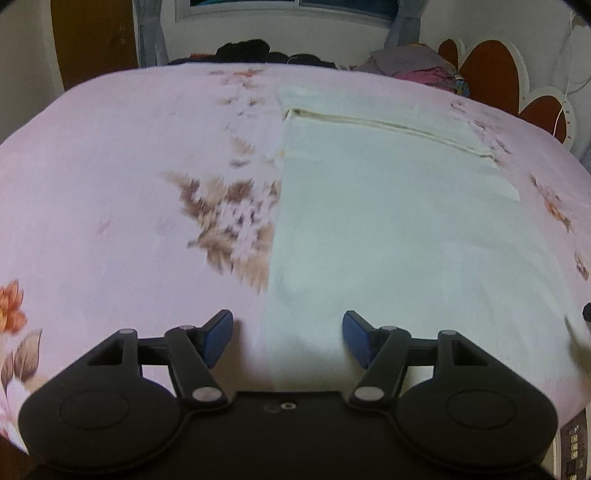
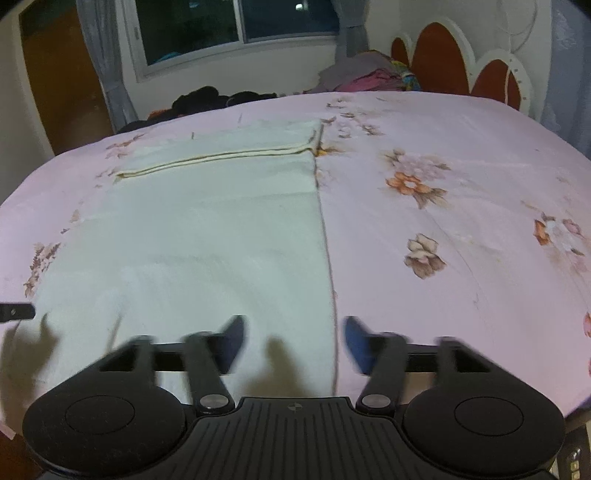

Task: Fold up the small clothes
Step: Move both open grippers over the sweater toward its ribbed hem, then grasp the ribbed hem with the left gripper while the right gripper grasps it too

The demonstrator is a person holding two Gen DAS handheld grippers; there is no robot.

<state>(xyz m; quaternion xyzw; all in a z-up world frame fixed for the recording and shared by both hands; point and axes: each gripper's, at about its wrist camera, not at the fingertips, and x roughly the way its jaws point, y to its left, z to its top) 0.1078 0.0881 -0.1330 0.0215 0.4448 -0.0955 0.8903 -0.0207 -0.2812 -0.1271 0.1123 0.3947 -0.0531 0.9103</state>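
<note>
A pale cream garment [image 1: 388,221] lies flat on the pink floral bedsheet [image 1: 129,166], with a folded hem running across its far part. My left gripper [image 1: 288,332] is open above the garment's near left edge, its blue pads [image 1: 218,338] apart with nothing between them. The right wrist view has the same garment [image 2: 192,229] to the left on the sheet [image 2: 461,166]. My right gripper [image 2: 293,343] is open over its near right edge, blurred, nothing pinched between the pads. A tip of the other gripper [image 2: 16,312] shows at the left border.
Dark clothes [image 1: 258,50] and a pile of coloured clothes [image 1: 413,64] sit at the bed's far side. A red and white scalloped headboard [image 2: 461,62] stands at the right. A window [image 2: 236,22] and curtains are behind, and a brown door [image 1: 92,37] at left.
</note>
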